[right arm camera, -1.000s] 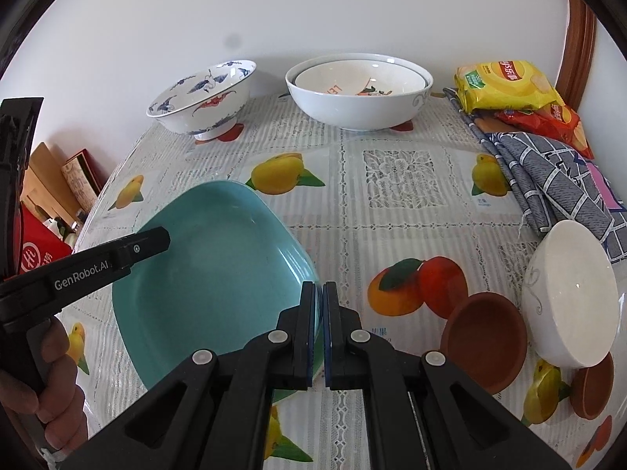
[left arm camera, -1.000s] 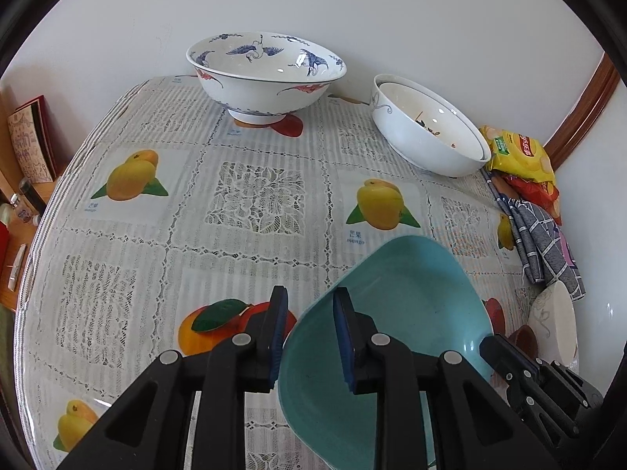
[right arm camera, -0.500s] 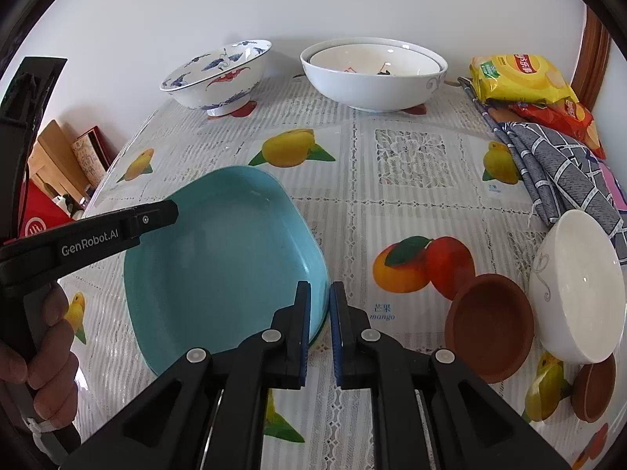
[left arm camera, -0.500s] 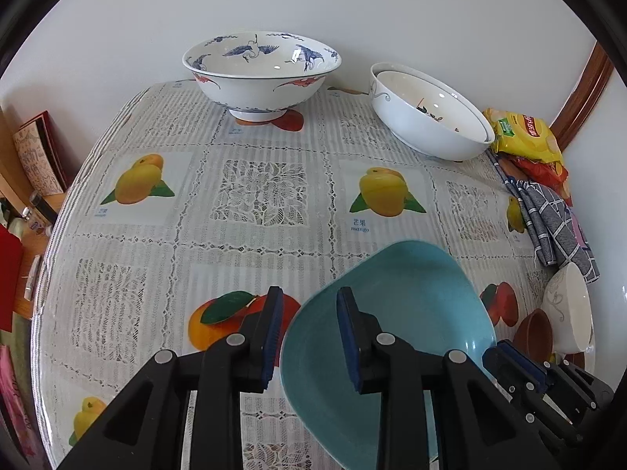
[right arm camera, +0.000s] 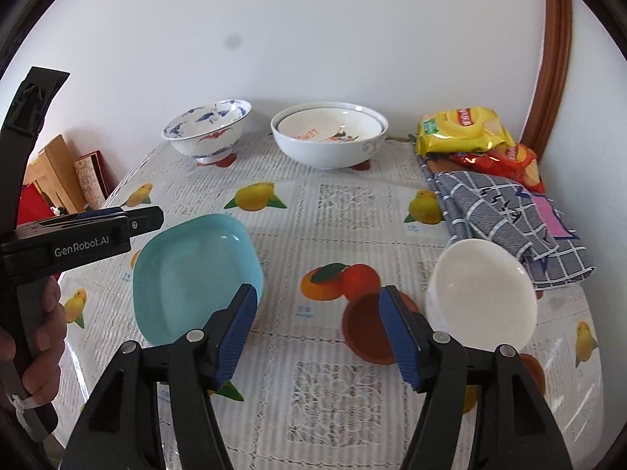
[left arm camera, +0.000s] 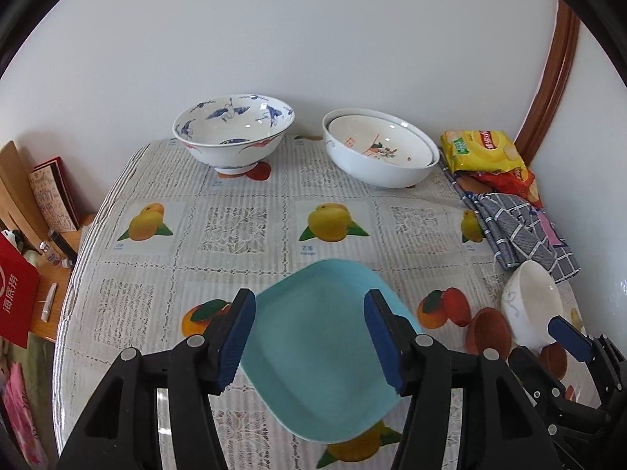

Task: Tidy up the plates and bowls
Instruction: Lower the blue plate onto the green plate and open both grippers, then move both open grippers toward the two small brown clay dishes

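Note:
A teal square plate [left arm camera: 313, 348] [right arm camera: 188, 274] lies flat on the fruit-print tablecloth. My left gripper [left arm camera: 309, 319] hangs above its near half, jaws opening, pads off the rim. My right gripper [right arm camera: 319, 305] is to the plate's right, jaws opening, nothing between them; a brown saucer [right arm camera: 364, 333] shows beyond the gap. A small white bowl [right arm camera: 482, 293] [left arm camera: 533, 305] leans beside the saucer. At the back stand a blue-and-white crane bowl [left arm camera: 233, 137] [right arm camera: 207, 129] and two nested white bowls [left arm camera: 380, 152] [right arm camera: 329, 137].
Yellow and red snack packets [left arm camera: 482, 149] and a grey checked cloth [left arm camera: 521, 231] lie at the table's right edge. A second brown saucer [right arm camera: 535, 372] sits at the front right. A person's hand [right arm camera: 39, 337] holds the left gripper's handle. Boxes and boards stand off the left edge.
Both grippers have let go of the teal plate's rim, opened wide and drawn back and up. The plate now rests on the table by itself.

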